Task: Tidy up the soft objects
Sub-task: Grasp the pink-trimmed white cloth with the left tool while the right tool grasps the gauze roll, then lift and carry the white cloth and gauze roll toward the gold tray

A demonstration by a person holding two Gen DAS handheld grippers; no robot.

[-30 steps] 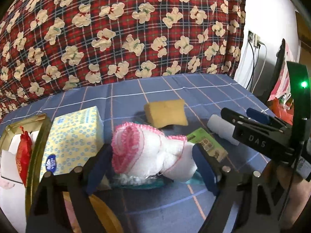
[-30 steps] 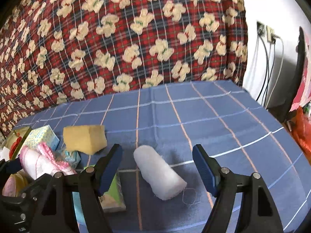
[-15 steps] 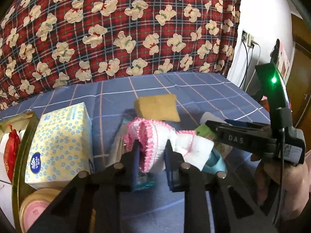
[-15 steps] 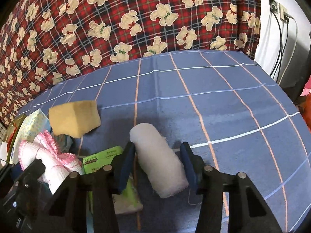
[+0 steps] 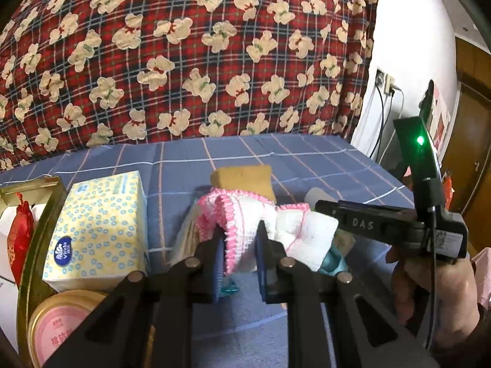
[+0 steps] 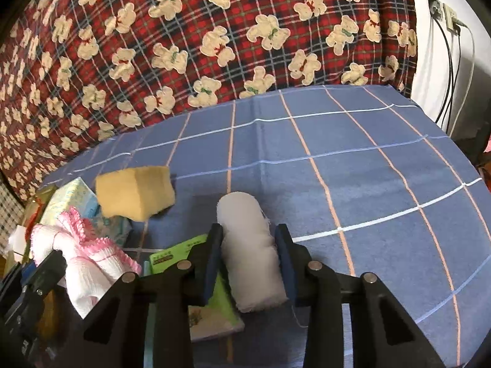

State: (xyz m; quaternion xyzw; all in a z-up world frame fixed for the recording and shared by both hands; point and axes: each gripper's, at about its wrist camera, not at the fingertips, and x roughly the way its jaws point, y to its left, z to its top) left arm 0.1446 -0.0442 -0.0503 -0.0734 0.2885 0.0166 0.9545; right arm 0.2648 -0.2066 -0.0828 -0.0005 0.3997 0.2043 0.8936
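My left gripper is closing its jaws on a white cloth with pink frilly edging, and the pads pinch its near fold. The same cloth shows at the lower left of the right wrist view. My right gripper is closing on a white rolled towel, and both pads press its sides. A tan sponge lies just behind the pink cloth, and in the right wrist view the tan sponge sits left of the roll. The other gripper's black body reaches in from the right.
A yellow tissue box stands at the left beside a gold-rimmed tin and a round pink-lidded tin. A green packet lies under my right gripper. A bear-print plaid blanket backs the blue checked sheet. Wall cables hang at right.
Both grippers have gone from wide open to pinching: the left on the pink-edged cloth, the right on the white roll. Both views have tipped downward a little.
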